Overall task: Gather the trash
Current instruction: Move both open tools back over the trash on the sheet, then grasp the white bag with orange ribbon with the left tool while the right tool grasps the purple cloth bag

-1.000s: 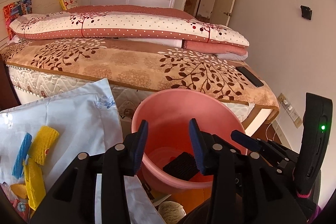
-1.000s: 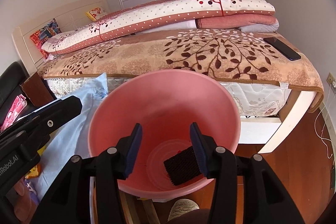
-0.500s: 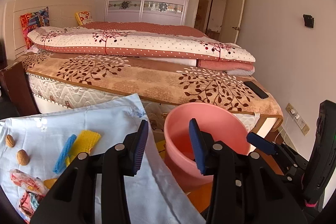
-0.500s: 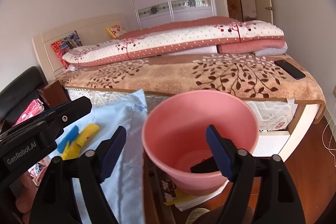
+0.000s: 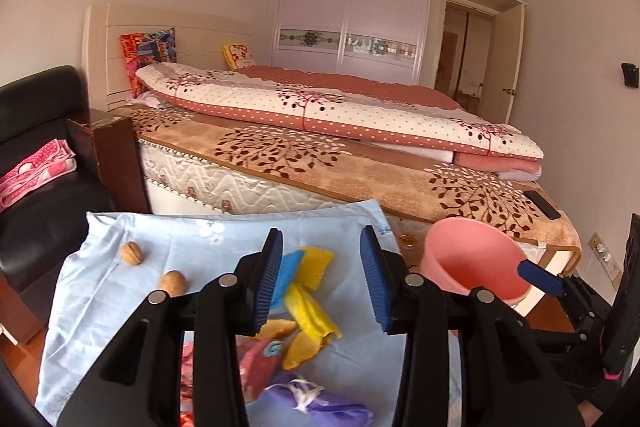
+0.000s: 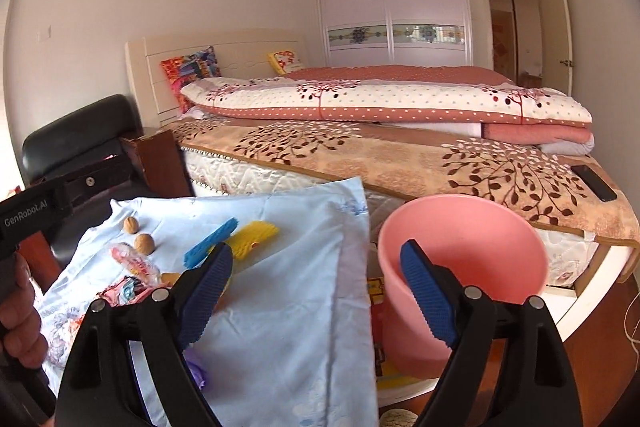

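A pink bucket (image 5: 472, 259) (image 6: 460, 259) stands on the floor by the bed, right of a light blue cloth (image 5: 200, 259) (image 6: 288, 291). On the cloth lie yellow sponge pieces (image 5: 316, 307) (image 6: 252, 233), a blue sponge strip (image 5: 289, 269) (image 6: 210, 242), two walnuts (image 5: 131, 253) (image 6: 138, 235), candy wrappers (image 6: 134, 267) and a purple wrapper (image 5: 320, 405). My left gripper (image 5: 322, 283) is open and empty above the sponges. My right gripper (image 6: 316, 291) is open and empty, over the cloth's right edge beside the bucket.
A bed (image 5: 360, 155) with a folded dotted quilt fills the back, with a black phone (image 6: 594, 182) on its right corner. A black chair (image 5: 36, 155) with a pink cloth stands at the left beside a brown nightstand (image 5: 116, 159). Wardrobe and door are far behind.
Both grippers have drawn back and swung left from over the bucket to the cloth. The right gripper has opened wide. A black item lay in the bucket earlier; the bucket's inside is now hidden.
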Motion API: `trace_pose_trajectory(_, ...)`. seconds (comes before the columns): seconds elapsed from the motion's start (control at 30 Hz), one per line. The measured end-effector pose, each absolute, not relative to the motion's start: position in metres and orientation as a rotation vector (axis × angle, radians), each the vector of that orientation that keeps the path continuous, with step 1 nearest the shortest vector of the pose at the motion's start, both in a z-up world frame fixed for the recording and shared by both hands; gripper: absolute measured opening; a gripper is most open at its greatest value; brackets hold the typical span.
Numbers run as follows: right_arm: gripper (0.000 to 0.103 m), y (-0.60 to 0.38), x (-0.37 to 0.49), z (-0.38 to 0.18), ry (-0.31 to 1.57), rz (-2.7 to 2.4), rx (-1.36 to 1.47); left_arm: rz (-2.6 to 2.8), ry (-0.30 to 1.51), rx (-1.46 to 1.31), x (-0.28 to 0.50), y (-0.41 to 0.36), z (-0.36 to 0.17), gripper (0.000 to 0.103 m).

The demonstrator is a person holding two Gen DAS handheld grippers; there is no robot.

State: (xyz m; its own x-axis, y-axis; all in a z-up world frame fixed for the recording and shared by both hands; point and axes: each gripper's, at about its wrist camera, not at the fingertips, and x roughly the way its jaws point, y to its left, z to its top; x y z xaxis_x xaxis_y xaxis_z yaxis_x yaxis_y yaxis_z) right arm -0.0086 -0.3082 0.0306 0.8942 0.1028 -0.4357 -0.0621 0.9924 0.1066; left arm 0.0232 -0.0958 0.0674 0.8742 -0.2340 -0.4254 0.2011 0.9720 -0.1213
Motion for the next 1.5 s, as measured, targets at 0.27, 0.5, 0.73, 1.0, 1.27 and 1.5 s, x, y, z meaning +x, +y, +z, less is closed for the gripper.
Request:
trace_pose_trajectory(0.27, 0.084, -0.272, -0.006, 0.021, 0.518, 0.174, 0.049, -0.087, 0.506, -0.098, 0.003, -0.018, 0.048, 0.041)
trace_pose_trajectory(0.5, 0.078, -0.24, -0.01, 0.003, 0.565, 0.264, -0.029, -0.04, 0.575, -0.111, -0.017, 0.025, 0.024, 0.041)
trace_pose_trajectory(0.73, 0.07, -0.223, -0.005, -0.017, 0.664, 0.356, -0.048, -0.092, 0.681, -0.114, -0.033, 0.033, -0.003, 0.041)
trace_pose_trajectory(1.0, 0.07, -0.217, -0.005, -0.031, 0.719, 0.408, -0.046, -0.177, 0.821, -0.14, -0.035, 0.026, -0.029, 0.041)
trace_pose_trajectory(1.27, 0.07, -0.213, -0.003, -0.039, 0.757, 0.439, -0.04, -0.232, 0.881, -0.111, -0.037, 0.01, -0.041, 0.042)
trace_pose_trajectory(1.5, 0.07, -0.206, 0.0, -0.048, 0.789, 0.457, -0.066, -0.245, 0.893, -0.097, -0.037, 0.005, -0.045, 0.042)
